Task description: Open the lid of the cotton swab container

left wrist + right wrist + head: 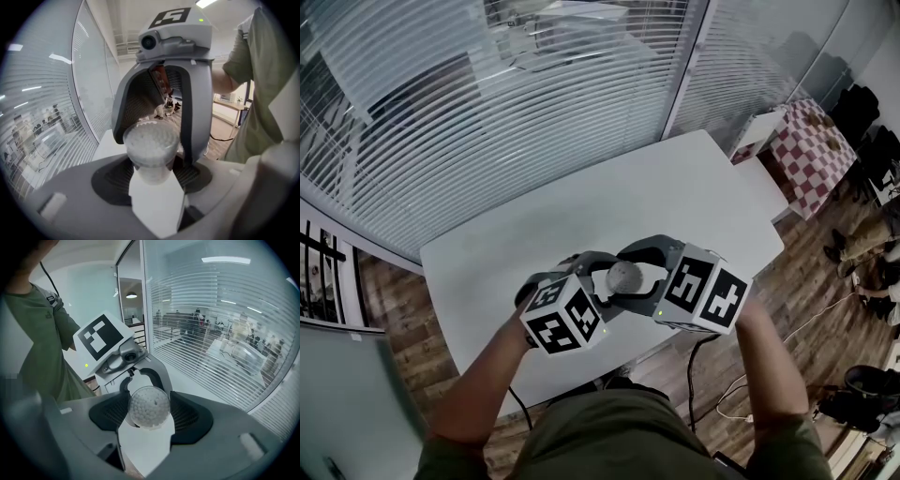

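Over the near part of the white surface (675,178), the left hand-held gripper (152,174) and right hand-held gripper (149,418) both clamp the small clear cotton swab container (625,277), held in the air between them. It looks light, rigid and slick, so take the body on one side and the lid on the other, gently. I cannot tell which end is the lid.

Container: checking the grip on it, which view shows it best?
Left gripper view: the container fills the middle, swabs visible through its clear end, left gripper and right gripper both clamped on it. The right gripper view shows only its round end; the head view, a small grey patch.
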`<action>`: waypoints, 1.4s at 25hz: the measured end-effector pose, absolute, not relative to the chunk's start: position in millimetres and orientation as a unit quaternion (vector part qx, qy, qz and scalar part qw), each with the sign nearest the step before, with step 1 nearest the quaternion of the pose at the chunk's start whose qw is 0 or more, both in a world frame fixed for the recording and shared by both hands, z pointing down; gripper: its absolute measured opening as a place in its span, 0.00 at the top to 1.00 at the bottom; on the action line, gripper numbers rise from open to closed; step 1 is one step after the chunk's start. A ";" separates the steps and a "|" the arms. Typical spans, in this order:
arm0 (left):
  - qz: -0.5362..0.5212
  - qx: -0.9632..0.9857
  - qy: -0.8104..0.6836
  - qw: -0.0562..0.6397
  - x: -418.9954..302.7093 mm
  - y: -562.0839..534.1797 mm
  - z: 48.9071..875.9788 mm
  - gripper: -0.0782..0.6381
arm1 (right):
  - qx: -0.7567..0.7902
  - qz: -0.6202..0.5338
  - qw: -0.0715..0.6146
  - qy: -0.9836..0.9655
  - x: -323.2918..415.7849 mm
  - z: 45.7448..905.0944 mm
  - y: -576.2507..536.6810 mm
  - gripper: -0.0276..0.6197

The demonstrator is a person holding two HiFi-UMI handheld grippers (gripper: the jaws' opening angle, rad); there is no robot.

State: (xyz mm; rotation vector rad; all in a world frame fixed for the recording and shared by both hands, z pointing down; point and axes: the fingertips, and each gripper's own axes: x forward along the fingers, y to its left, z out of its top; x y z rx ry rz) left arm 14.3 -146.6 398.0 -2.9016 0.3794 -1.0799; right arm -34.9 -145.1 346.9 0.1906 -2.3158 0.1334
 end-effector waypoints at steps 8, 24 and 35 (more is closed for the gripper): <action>-0.338 -0.933 0.120 0.011 13.6 -148.1 393.9 0.52 | 0.074 0.060 0.366 -0.926 -34.6 341.0 -147.5 0.54; -0.322 -0.939 0.121 0.013 16.1 -154.8 383.4 0.53 | 0.074 0.100 0.267 -0.956 -31.6 319.7 -157.2 0.54; -0.304 -0.944 0.126 0.011 18.9 -159.1 368.0 0.53 | 0.080 0.132 0.159 -0.975 -22.3 285.7 -166.1 0.54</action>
